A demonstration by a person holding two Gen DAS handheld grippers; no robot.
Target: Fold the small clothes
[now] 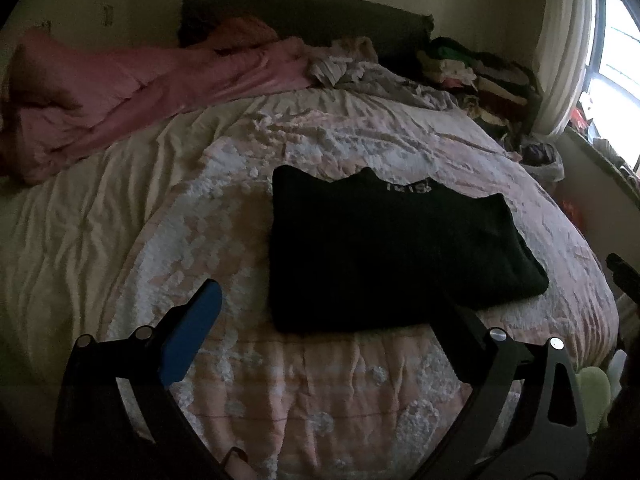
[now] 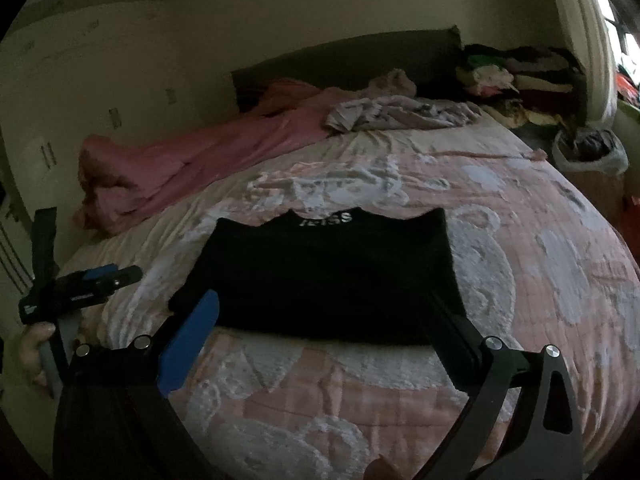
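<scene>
Folded black garment (image 1: pixel 384 248) flat on bedspread (image 1: pixel 320 392), left claw (image 1: pixel 332 328) and right claw (image 2: pixel 328 332) released, off its near edge

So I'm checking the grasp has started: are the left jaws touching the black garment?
Cannot tell. In the left wrist view the left gripper is open; one finger stands off the black garment, the other overlaps its near edge, contact unclear.

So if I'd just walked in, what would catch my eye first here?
Probably the black garment lying flat mid-bed on the pink quilt, white lettering at its collar. Both grippers, left and right, hover open at its near edge. Behind, a pink sheet lies crumpled by the headboard.
</scene>
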